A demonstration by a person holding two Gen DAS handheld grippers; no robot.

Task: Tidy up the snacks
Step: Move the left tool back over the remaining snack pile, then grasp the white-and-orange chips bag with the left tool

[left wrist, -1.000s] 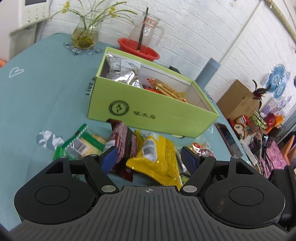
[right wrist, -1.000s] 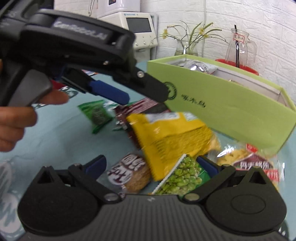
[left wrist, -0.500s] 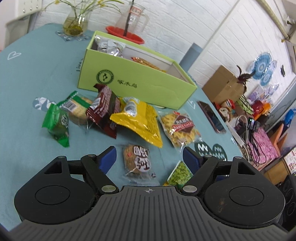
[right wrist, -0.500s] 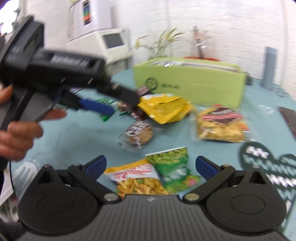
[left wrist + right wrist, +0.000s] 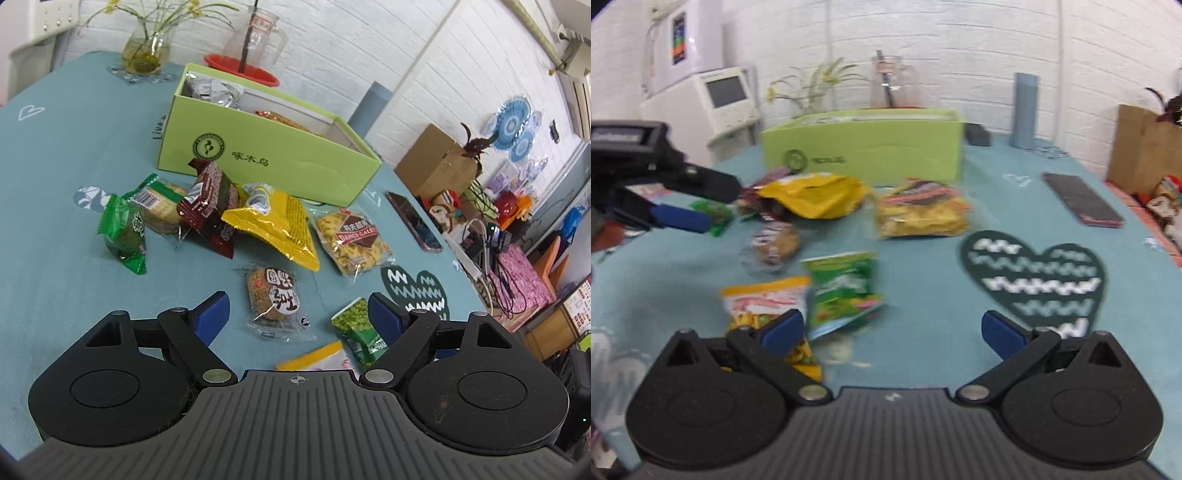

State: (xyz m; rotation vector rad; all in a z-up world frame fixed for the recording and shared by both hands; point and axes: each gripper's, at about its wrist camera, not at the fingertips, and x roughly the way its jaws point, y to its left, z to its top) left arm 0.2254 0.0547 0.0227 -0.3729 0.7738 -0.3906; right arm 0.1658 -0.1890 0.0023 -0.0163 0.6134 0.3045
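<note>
Your left tongs (image 5: 297, 310) are opening, nothing gripped; right tongs (image 5: 892, 330) wide, empty. Snack pkts lie before green box (image 5: 266, 158) on table (image 5: 55, 177).

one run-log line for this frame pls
left gripper: opening, empty, above round biscuit pack | right gripper: open, empty | green box: partly filled | loose snacks on table

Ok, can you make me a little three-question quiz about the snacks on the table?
1. True or false: the yellow snack bag is inside the green box.
2. Which lies closest in front of the left gripper? A cookie packet; B phone; C flower vase.
3. Fill in: the dark heart on the tablecloth has white ____ lines.

Key: 1 false; 2 A; 3 zigzag.
</note>
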